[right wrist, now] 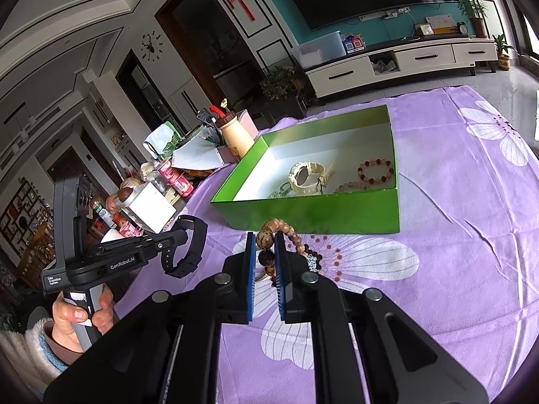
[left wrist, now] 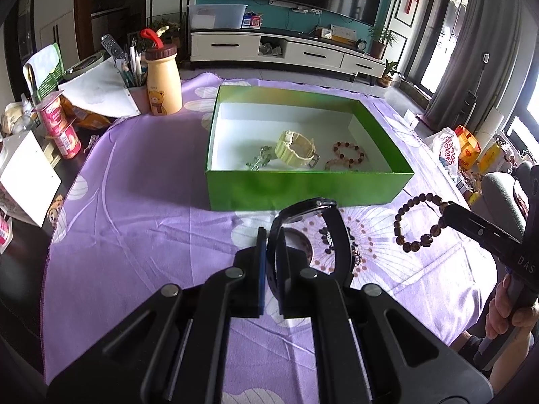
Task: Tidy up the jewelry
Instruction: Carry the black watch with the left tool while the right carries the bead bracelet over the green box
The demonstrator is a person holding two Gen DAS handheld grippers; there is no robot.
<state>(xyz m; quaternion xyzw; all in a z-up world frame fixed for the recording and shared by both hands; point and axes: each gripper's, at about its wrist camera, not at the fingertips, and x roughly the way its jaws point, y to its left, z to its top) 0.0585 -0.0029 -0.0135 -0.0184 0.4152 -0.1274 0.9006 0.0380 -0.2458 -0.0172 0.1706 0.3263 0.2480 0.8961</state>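
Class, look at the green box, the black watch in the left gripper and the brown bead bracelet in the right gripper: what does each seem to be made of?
Green box: likely glossy coated cardboard; thin straight walls, sheen, plain white inside.
Black watch: strap looks like matte rubber or silicone, holding a smooth curve.
Brown bead bracelet: probably polished wood or seed; round mottled brown beads.

You see a table under a purple flowered cloth [left wrist: 141,208], green box [left wrist: 303,187] on it, bear bottle [left wrist: 163,82], pink cups [left wrist: 60,128] at its left edge.
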